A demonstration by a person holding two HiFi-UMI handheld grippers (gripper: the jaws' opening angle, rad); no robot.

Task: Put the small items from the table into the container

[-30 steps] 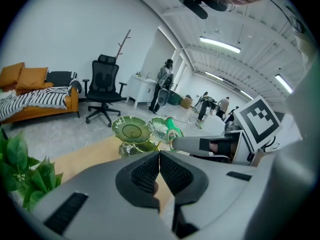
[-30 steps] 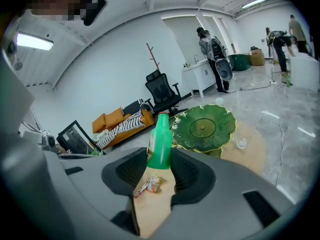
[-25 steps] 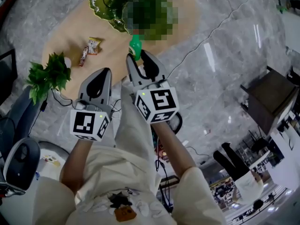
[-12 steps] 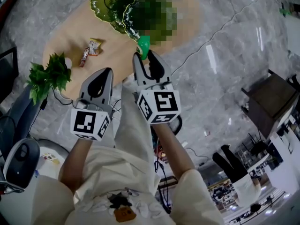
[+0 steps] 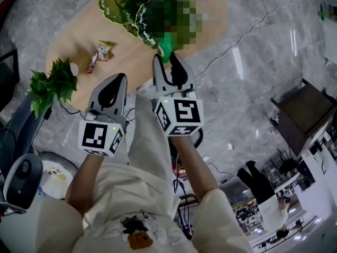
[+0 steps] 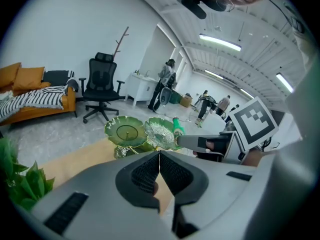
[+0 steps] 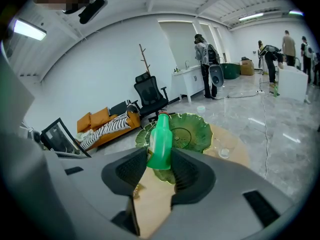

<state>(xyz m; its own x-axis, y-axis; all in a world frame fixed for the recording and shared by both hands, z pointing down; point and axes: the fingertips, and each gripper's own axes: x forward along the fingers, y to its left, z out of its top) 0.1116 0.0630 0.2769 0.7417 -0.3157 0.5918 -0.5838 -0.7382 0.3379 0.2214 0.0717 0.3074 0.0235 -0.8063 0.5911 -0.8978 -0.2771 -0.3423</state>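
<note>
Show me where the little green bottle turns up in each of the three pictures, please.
Head view: upper middle, the green bottle sits at the right gripper tips, by the green leaf-shaped dishes.
Left gripper view: right of centre, small, beside the dishes.
Right gripper view: dead centre, clamped between the jaws.
Shared landmark: the green leaf-shaped dishes, next to the bottle in all three.

A grey marble-look floor point(image 5: 253, 62) gleams under ceiling strip lights point(image 6: 219, 42). By the white wall point(image 6: 60, 29) stand a black office chair point(image 6: 101, 86), an orange sofa point(image 6: 30, 91) and what seems a coat stand point(image 6: 120, 41).
</note>
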